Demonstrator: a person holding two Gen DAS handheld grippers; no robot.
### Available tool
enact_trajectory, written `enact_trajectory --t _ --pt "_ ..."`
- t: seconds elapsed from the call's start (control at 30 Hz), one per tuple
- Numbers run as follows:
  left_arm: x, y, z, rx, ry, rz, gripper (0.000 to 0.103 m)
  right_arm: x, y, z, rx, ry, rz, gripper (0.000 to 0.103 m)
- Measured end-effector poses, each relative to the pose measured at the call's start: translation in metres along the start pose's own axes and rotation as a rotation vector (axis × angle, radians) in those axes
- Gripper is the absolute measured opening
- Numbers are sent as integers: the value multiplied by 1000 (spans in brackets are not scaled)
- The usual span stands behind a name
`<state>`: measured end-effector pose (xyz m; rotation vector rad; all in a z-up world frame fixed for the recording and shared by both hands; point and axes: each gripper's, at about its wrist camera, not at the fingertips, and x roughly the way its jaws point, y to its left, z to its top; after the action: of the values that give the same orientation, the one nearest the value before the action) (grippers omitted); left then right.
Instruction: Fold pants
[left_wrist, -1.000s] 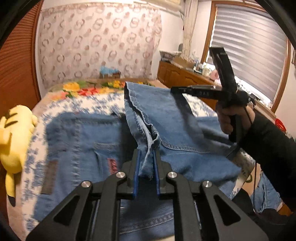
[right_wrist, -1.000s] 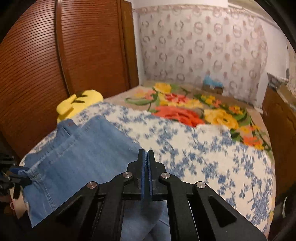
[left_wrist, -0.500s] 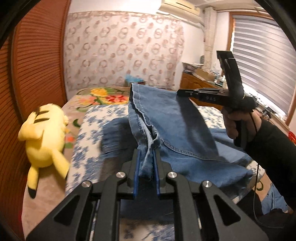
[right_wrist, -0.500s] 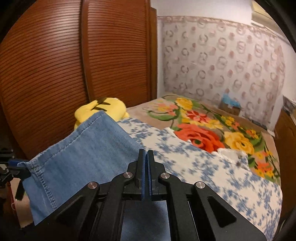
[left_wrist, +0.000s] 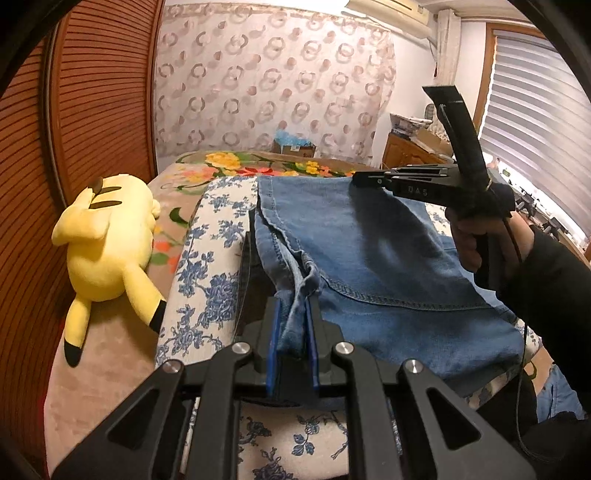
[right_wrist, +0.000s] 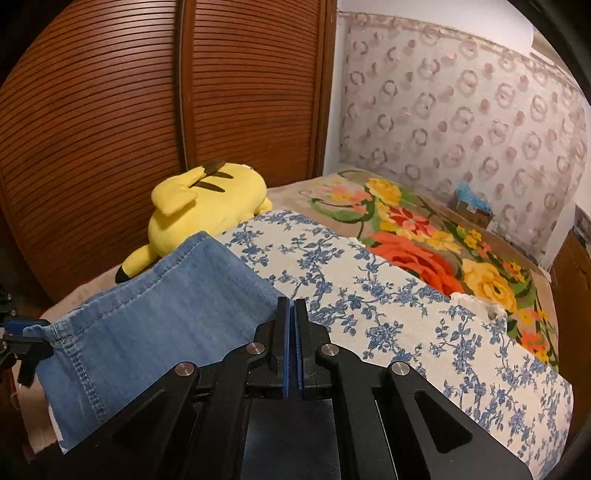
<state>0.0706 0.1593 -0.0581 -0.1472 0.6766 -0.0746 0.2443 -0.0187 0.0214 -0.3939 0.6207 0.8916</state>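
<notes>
Left gripper (left_wrist: 292, 325) sits nearest in its own view, its blue pads clamped on a bunched edge of the blue jeans (left_wrist: 369, 258). From that pinch the denim stretches away to the right gripper (left_wrist: 360, 180), whose tips meet the far corner of the cloth. In its own view the right gripper (right_wrist: 294, 325) has its pads pressed together, with the denim's edge running in at their base; whether the cloth sits between the pads I cannot tell for sure there, though the other view shows the corner carried at its tips.

A hand (left_wrist: 471, 240) in a dark sleeve (left_wrist: 546, 288) grips the right tool's handle. The jeans (right_wrist: 159, 317) hang spread between the two tools, above a white sheet with blue flowers (right_wrist: 388, 295) that covers the near part of the bed. Beside the sheet, toward the slatted wooden doors (right_wrist: 147, 129), a yellow plush toy (left_wrist: 107, 243) lies on a beige floral blanket (right_wrist: 424, 236). Farther back, a patterned curtain (left_wrist: 269, 96) covers the wall, and window blinds (left_wrist: 535, 122) show at the right.
</notes>
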Motion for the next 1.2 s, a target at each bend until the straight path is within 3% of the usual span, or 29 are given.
enact_trajectory --t 0.23,0.5,0.77,1.2 --pt "2 0 2 1 22 11 12 -4 2 -2 20 -1 9 0" --pt "0 -5 6 16 27 24 14 -23 -1 -4 47 -19 0 11" --pt "-7 -8 11 34 12 32 19 -54 -2 -27 82 -21 23 15" --pt "-16 -15 26 38 -36 6 49 -101 -3 -100 124 54 -10 25"
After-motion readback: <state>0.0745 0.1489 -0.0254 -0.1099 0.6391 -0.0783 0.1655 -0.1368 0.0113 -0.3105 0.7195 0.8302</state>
